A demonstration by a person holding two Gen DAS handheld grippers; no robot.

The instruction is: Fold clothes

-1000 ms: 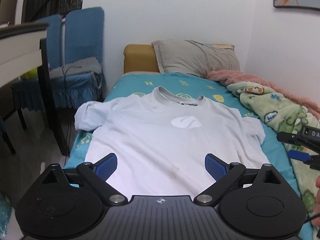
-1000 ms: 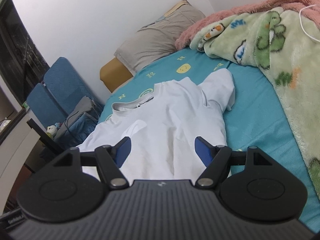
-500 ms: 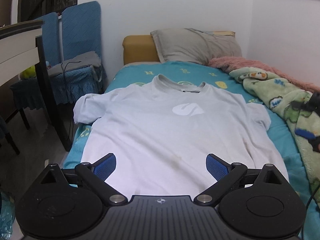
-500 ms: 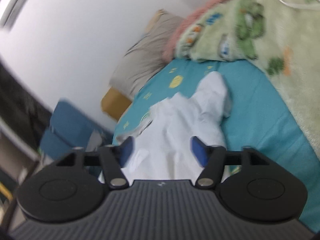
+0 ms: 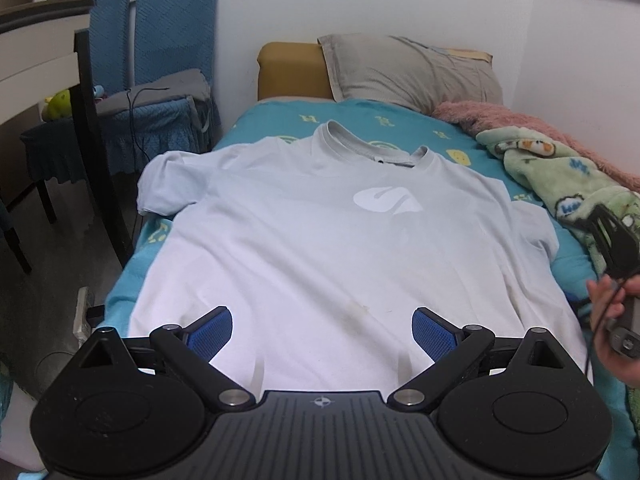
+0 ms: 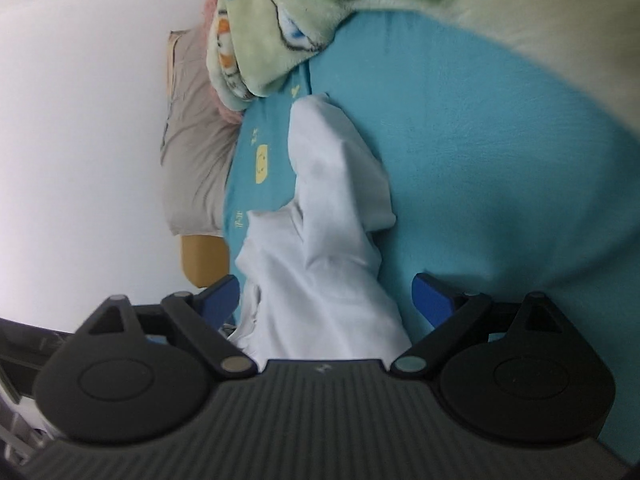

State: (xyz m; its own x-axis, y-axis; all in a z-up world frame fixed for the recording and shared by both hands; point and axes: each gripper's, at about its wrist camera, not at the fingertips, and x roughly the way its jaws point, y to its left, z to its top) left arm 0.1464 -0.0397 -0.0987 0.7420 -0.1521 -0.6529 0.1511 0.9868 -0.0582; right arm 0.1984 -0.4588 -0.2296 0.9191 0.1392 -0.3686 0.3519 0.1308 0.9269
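Observation:
A pale white T-shirt [image 5: 320,232] with a white chest logo lies spread face up on the teal bed sheet [image 5: 272,120], collar toward the pillow. My left gripper [image 5: 322,328] hovers open over the shirt's lower hem, with nothing between its blue pads. In the right wrist view the picture is rolled sideways. There my right gripper [image 6: 326,292] is low beside the shirt's right sleeve [image 6: 336,168], and its jaws are opening. The shirt's side edge lies in the gap between them, and the pads do not press on it. A hand [image 5: 614,344] holding that tool shows at the right edge.
A grey pillow [image 5: 408,68] leans on the yellow headboard. A green cartoon blanket [image 5: 560,176] and a pink one [image 5: 500,116] are bunched along the wall side. Blue chairs [image 5: 160,40], a dark table leg [image 5: 96,152] and a floor power strip [image 5: 82,312] stand left of the bed.
The right gripper rolled onto its side, dropped toward the shirt's right sleeve and spread its jaws wider. The left gripper sank a little toward the hem.

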